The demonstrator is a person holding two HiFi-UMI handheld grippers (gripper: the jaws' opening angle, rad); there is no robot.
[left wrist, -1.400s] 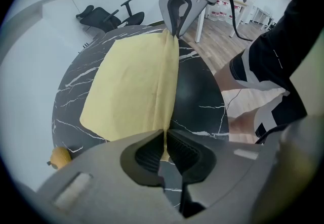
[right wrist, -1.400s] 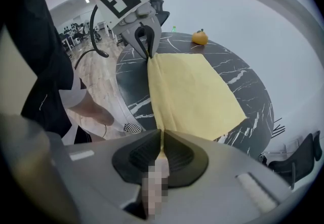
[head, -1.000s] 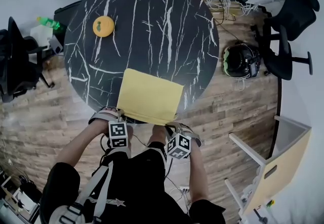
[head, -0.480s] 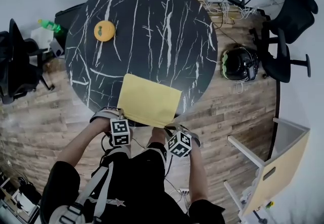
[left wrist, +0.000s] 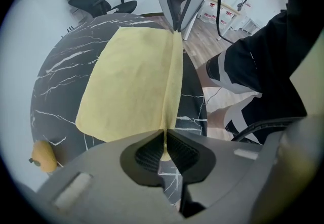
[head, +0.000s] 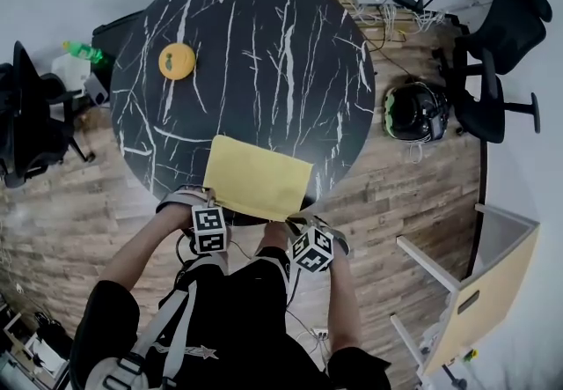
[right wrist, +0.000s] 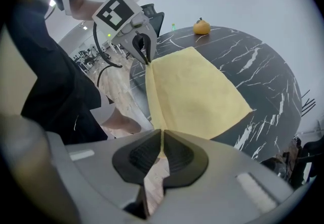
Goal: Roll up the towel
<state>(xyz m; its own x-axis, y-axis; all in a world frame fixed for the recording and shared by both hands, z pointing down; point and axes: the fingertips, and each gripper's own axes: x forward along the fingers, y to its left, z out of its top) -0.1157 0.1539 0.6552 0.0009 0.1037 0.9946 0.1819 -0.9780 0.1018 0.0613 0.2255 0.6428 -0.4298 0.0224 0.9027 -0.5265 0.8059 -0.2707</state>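
Observation:
A yellow towel (head: 257, 175) lies flat on the near part of the round black marble table (head: 264, 45), its near edge at the table's rim. My left gripper (head: 214, 200) is shut on the towel's near left corner; in the left gripper view the yellow edge (left wrist: 172, 81) runs taut from my jaws (left wrist: 164, 148) to the other gripper (left wrist: 177, 3). My right gripper (head: 303, 219) is shut on the near right corner; in the right gripper view the towel (right wrist: 195, 91) stretches from my pinched jaws (right wrist: 161, 151) toward the left gripper (right wrist: 142, 48).
An orange fruit (head: 177, 61) sits on the table's far left. Black office chairs (head: 493, 71) stand right and left (head: 26, 115). A helmet (head: 418, 106) lies on the wooden floor. A cabinet (head: 479, 291) is at the lower right.
Both grippers have drawn the towel slightly toward the person, so its near edge sits a little closer to the table's rim. Grips unchanged.

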